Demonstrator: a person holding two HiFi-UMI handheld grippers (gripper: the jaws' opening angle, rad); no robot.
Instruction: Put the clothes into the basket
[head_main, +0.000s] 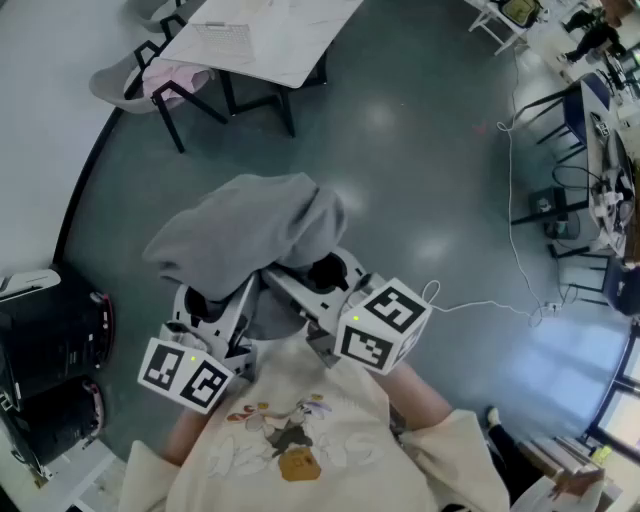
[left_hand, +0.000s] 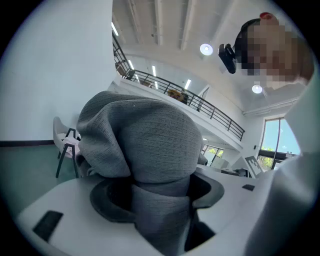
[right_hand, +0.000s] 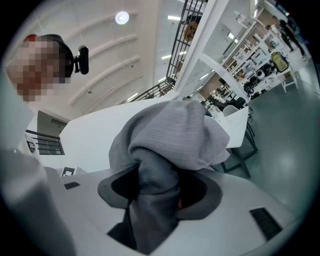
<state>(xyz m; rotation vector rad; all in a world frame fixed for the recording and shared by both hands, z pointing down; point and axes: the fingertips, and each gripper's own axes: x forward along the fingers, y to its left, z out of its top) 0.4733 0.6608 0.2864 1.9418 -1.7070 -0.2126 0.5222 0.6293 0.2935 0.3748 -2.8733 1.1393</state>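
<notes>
**1. Grey garment (head_main: 245, 235)** – knit cloth, bunched in a heap. It's held up off the floor (head_main: 420, 170) just in front of my chest, at 12 o'clock from my two marker cubes in the head view. It drapes over the tips of both my grippers, w/ one fold running down into each set of jaws.

**2. L gripper (left_hand: 160, 200)** – my jaws stand partway in, clamped on a thick twist of the grey garment. Cloth fills the whole gap btwn them & balloons out above. In the head view this gripper sits at approx 7 o'clock of the heap.

**3. R gripper (right_hand: 155, 195)** – same state: jaws partway in, pinching a rolled fold of the same garment. The rest of the cloth mushrooms over the top. In the head view it sits at approx 5 o'clock of the heap, close beside the L gripper, tips angled in toward it.

**4. Cream sweatshirt (head_main: 300, 450)** – mine, w/ a printed figure on the front, at 6 o'clock of the head view.

**5. White table (head_main: 265, 35)** – black legs, at 12 o'clock, well apart from me.

**6. Chair (head_main: 125, 85)** – at 11 o'clock, just beside the table, sth pink on the seat.

**7. Black cases (head_main: 45, 340)** – stacked at 9 o'clock, near the wall.

**8. White cable (head_main: 515, 200)** – trails over the floor at 2–3 o'clock.
</notes>
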